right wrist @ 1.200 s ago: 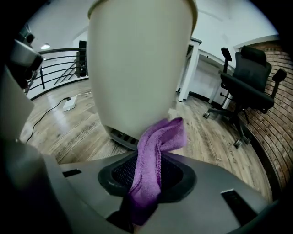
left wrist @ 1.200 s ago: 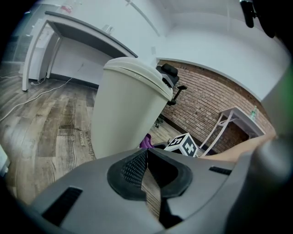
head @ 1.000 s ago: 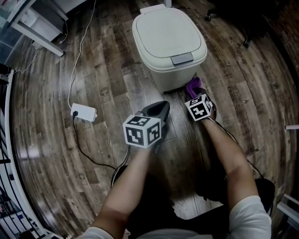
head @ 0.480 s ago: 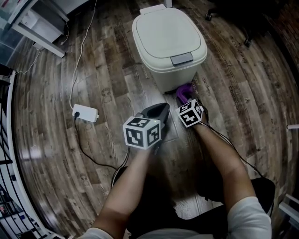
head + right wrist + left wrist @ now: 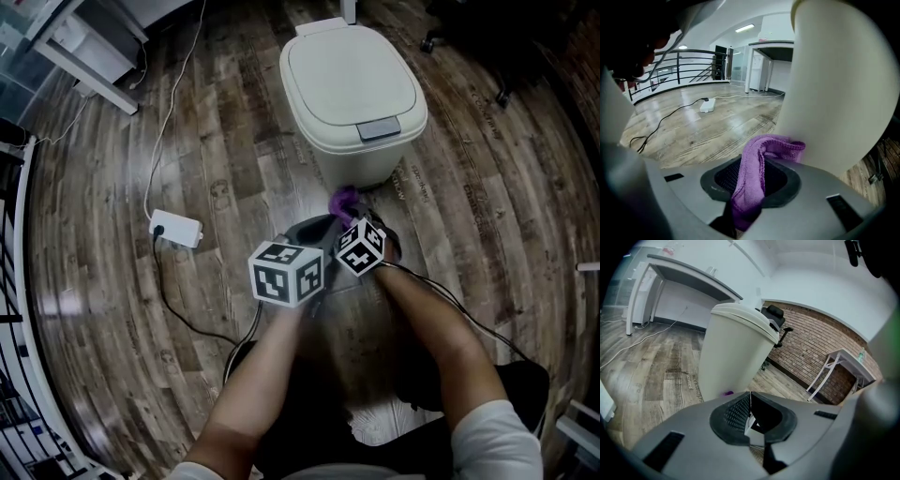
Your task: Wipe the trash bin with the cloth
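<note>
Purple cloth (image 5: 344, 199) shows in the head view at the foot of the trash bin (image 5: 352, 89), on its 6 o'clock side, low on the front wall near the wooden floor (image 5: 487, 216). The right tool (image 5: 351, 214) carries it there, aimed toward about 11 o'clock. The left tool (image 5: 317, 230) sits just beside it at its 9 o'clock, aimed toward 1 o'clock. Both forearms reach forward and down from 6 o'clock, the right forearm (image 5: 431, 319) angled inward, so the two tools nearly meet.

From the left gripper view, the left tool's (image 5: 751, 416) jaws are pressed together with nothing between them. The bin's pale wall (image 5: 736, 352) rises at 12 o'clock, apart from the jaws.

Looking along the right gripper view, the right tool (image 5: 750, 187) is clamped on the cloth (image 5: 754, 178), whose free fold spills toward 1 o'clock and touches the bin wall (image 5: 839, 93).

By my reading, the step in hand is wiping the lower front of the bin. The next move calls for steady pressure along the curved wall, with the fold kept flat. The light bin may slide, and the idle left tool could brace it.
</note>
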The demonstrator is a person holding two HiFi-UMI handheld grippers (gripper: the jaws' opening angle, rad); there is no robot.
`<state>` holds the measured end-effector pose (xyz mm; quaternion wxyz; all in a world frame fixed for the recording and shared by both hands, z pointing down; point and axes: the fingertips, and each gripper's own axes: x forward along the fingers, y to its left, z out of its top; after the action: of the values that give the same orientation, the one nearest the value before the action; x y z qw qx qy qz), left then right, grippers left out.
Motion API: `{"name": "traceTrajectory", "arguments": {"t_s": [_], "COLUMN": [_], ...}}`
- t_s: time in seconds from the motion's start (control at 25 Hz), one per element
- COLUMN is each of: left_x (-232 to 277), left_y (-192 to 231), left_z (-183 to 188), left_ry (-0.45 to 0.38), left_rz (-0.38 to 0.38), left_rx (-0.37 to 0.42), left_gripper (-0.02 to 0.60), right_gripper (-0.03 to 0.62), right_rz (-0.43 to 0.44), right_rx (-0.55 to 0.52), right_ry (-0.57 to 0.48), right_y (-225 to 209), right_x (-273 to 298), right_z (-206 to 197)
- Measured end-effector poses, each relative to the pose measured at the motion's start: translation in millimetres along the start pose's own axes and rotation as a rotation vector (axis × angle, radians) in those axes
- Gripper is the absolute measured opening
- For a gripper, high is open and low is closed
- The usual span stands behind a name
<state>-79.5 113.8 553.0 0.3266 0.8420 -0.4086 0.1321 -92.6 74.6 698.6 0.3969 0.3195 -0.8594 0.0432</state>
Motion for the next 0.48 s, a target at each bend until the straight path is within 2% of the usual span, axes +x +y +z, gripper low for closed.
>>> {"name": "traceTrajectory", "arguments": {"t_s": [0.32,0.48], "left_x": [-4,1], "left_y": [7,3], "left_z": [-1,0], "left_ry": [-0.007,-0.004], "left_rz": [0.014,0.003], "left_rx": [-0.011,-0.015], "left_gripper": [0.005,0.005], "right_gripper": [0.109,0.109], "right_rz": [0.167,0.161], "right_rx": [-0.216,-0.231], "right_ry": [-0.049,0.000], "right_y": [58,50], "right_x": [-4,-5], "right_z": [18,-2]}}
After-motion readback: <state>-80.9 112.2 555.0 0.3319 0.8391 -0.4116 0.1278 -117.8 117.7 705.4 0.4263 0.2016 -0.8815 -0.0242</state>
